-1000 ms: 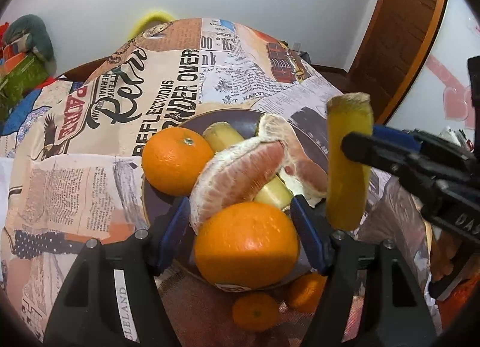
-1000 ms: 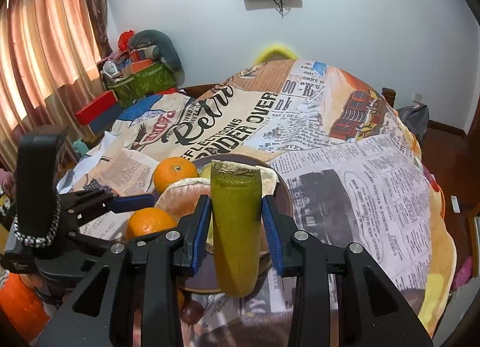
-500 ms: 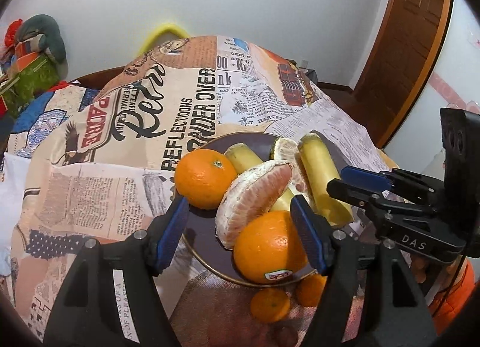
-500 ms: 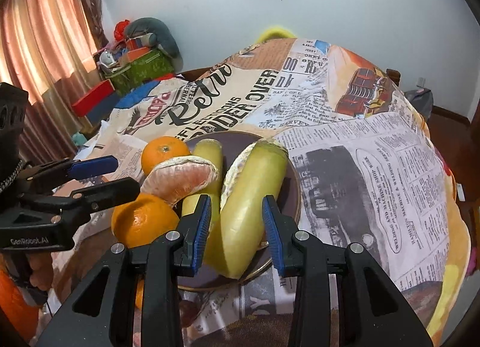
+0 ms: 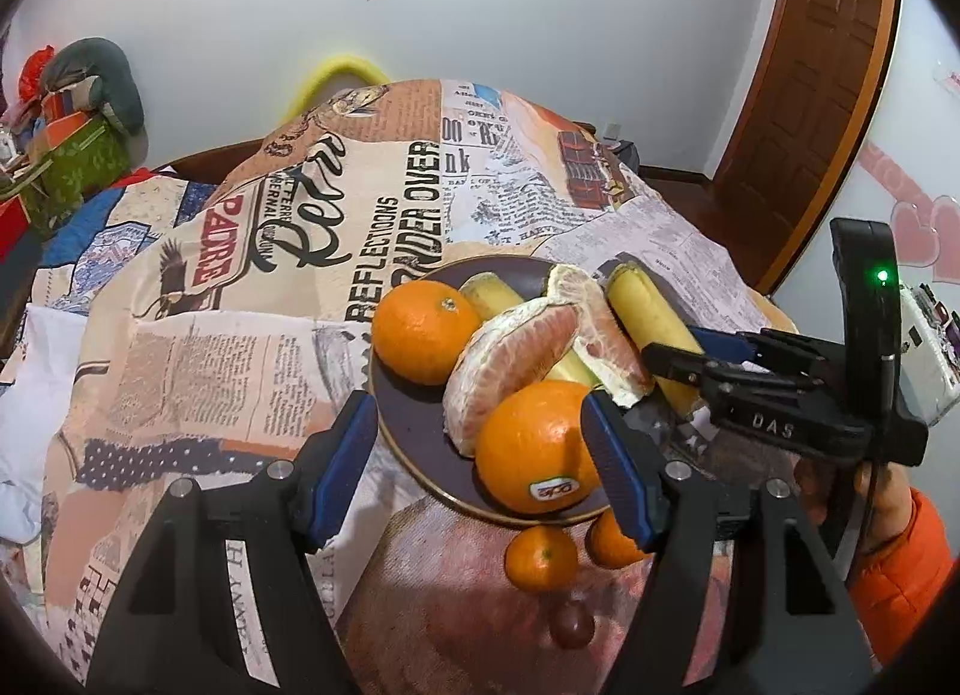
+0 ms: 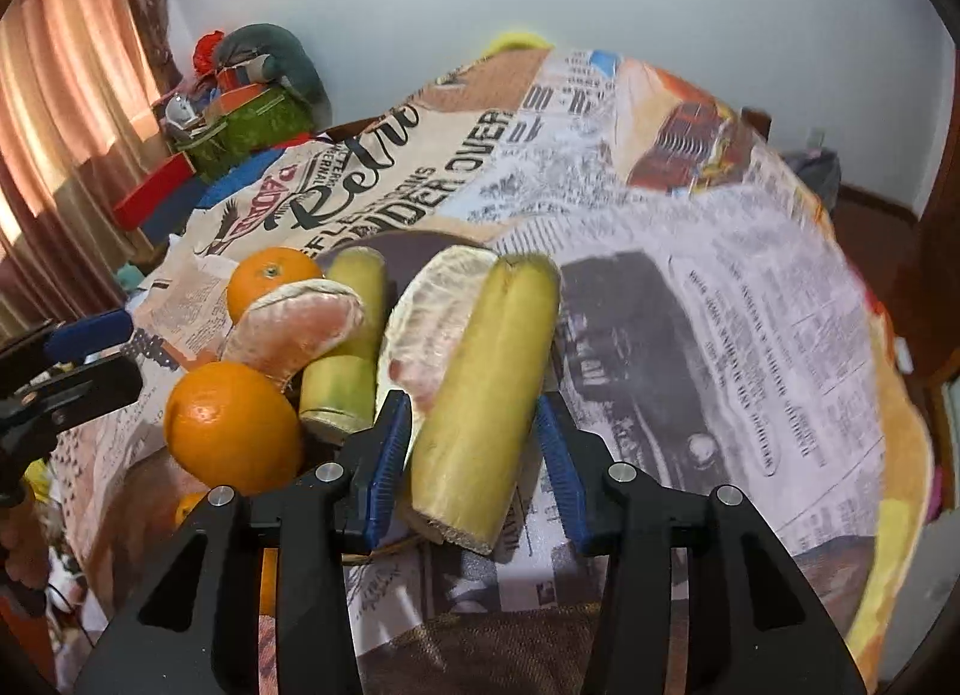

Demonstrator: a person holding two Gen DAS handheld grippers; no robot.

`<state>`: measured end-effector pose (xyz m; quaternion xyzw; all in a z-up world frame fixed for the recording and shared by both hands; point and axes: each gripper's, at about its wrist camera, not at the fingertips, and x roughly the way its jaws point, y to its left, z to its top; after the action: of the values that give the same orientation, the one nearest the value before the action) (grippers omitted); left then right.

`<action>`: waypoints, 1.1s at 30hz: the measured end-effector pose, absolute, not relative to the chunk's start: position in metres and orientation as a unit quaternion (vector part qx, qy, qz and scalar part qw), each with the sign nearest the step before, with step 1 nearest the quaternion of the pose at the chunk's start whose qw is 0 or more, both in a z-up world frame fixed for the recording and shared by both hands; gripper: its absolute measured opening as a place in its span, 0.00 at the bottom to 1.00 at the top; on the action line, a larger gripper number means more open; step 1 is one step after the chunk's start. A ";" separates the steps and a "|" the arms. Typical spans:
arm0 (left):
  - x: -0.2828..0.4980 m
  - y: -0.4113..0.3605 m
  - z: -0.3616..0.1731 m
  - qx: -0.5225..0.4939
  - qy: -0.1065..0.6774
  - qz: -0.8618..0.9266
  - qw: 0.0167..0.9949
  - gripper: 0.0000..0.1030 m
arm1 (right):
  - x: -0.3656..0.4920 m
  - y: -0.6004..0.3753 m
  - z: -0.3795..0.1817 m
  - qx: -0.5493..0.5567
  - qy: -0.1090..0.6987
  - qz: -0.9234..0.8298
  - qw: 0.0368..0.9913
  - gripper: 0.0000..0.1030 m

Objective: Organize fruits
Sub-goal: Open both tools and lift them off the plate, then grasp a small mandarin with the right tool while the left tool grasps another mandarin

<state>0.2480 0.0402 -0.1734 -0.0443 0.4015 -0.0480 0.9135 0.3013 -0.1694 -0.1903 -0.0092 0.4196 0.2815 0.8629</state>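
A dark plate (image 5: 408, 431) on the newspaper-print cloth holds two oranges (image 5: 534, 449), pomelo segments (image 5: 510, 359) and two yellow-green cane pieces. My right gripper (image 6: 474, 455) is open, its jaws spread on either side of the right cane piece (image 6: 486, 395), which lies on the plate's right side; this piece also shows in the left wrist view (image 5: 651, 329). My left gripper (image 5: 480, 467) is open and empty, hovering just in front of the plate with the near orange between its jaws. The right gripper (image 5: 678, 353) shows at the right of the left wrist view.
Two small tangerines (image 5: 540, 557) and a dark grape (image 5: 573, 629) lie on the cloth in front of the plate. Boxes and bags (image 6: 240, 113) are piled at the far left. A wooden door (image 5: 804, 95) stands at the right.
My right gripper tilted the cane piece down, laid it on the plate's right side and opened its jaws. My left gripper drew back a little from the plate.
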 end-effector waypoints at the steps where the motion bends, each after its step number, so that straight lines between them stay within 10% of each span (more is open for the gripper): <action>1: 0.248 0.041 -0.175 -0.045 0.403 -0.046 0.913 0.68 | 0.301 -0.169 -0.191 -0.008 0.420 0.280 0.864 0.40; 33: 0.193 0.029 -0.197 -0.037 0.442 -0.050 0.895 0.68 | 0.208 -0.163 -0.165 -0.041 0.393 0.304 0.867 0.49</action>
<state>0.1929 0.0290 -0.1967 -0.0368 0.4422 -0.0501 0.8948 0.2079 -0.1627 -0.1645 -0.0410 0.3925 0.3037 0.8672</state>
